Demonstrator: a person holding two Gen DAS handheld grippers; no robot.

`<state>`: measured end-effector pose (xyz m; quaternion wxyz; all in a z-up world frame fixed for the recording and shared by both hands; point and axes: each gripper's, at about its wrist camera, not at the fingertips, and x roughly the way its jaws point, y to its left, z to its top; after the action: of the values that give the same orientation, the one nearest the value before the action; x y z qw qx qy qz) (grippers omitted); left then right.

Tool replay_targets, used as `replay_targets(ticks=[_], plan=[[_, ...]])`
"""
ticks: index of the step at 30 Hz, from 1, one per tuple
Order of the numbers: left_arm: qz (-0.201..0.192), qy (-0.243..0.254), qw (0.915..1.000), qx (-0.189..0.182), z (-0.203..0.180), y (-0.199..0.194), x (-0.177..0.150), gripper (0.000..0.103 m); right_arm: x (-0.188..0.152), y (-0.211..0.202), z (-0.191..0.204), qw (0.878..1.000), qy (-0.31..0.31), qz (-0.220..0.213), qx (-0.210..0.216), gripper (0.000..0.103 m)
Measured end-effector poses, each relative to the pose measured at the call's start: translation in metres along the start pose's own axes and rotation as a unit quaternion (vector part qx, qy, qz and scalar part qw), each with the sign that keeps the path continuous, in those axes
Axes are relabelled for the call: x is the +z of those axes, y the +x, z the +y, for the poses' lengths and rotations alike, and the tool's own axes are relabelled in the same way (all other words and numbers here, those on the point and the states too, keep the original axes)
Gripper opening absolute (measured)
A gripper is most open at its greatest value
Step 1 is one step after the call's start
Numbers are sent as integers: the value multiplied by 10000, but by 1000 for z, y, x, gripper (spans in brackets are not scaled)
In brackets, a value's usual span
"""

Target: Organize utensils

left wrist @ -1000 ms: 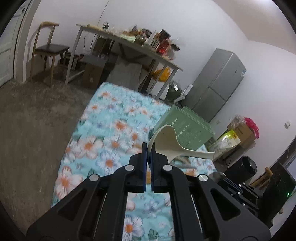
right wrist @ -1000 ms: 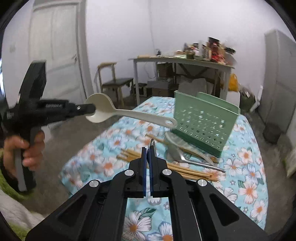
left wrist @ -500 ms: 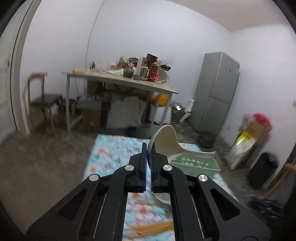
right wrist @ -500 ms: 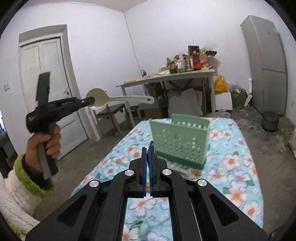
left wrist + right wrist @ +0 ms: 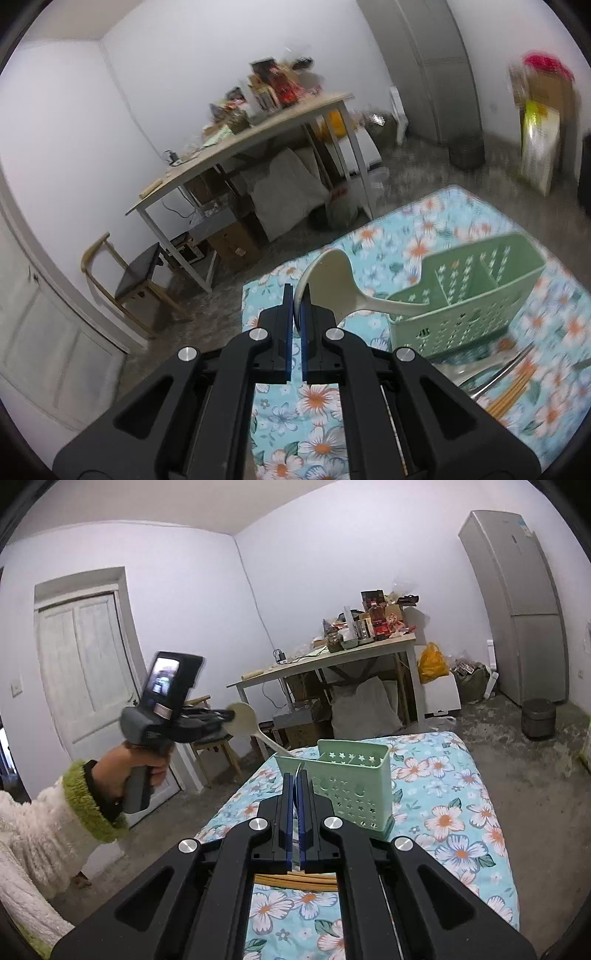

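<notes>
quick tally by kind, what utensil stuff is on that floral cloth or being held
cream spoon: 1
green caddy: 1
chopstick bundle: 1, sticks too hidden to count
metal utensils: blurred, not countable
total: 3 countable

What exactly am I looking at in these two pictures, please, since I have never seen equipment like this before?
No robot here: a person holds a handheld two-finger gripper in each hand, and each gripper's camera looks out along its own fingers. The left gripper, also visible from outside in the right view, pinches the bowl of a cream spoon, handle angling into the green utensil holder. The right gripper is shut on something thin that I cannot identify. On the floral cloth lie wooden chopsticks and metal utensils beside the holder.
</notes>
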<state>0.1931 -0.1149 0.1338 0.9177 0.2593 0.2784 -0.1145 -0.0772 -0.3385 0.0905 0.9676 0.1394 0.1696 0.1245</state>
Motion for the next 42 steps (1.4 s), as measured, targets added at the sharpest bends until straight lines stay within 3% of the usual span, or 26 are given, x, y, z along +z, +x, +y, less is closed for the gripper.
replay_targets(ticks=[4,6,7,8,9,10,18,24,32,37,42], plan=[[349,140,9991,-215,-14,25,7,5,2,-1,-9,10000,92,-39,4,2],[439,-181,9969,-622,-11,32,4,9,3,-3,-13,9999,136,-69,18,2],[443,-428,9939,-910,-6,35,4,16,5,-3,-15,9998,152,-82,22,2],[385,-611,9914,-1089,-1,37,3,24,6,-4,-17,9998,174,-94,26,2],[315,-734,9898,-1175,1,37,0,43,8,-4,-19,9997,213,-102,42,2],[160,-934,9877,-1245,7,35,-3,52,9,-3,-21,9996,242,-102,60,2],[-576,-1997,9673,-1452,38,4,-35,70,42,4,-25,9989,238,-289,279,2],[-655,-2349,9585,-1475,46,-16,-79,77,86,12,-22,9953,179,-636,712,2],[-287,-2726,9448,-1794,32,-22,-137,82,126,56,-26,9917,175,-770,1012,2],[-152,-2723,9469,-1703,24,-26,-160,82,129,98,-36,9933,146,-587,980,2],[-172,-2777,9486,-1506,27,-33,-175,83,106,146,-53,9954,218,-105,924,2]])
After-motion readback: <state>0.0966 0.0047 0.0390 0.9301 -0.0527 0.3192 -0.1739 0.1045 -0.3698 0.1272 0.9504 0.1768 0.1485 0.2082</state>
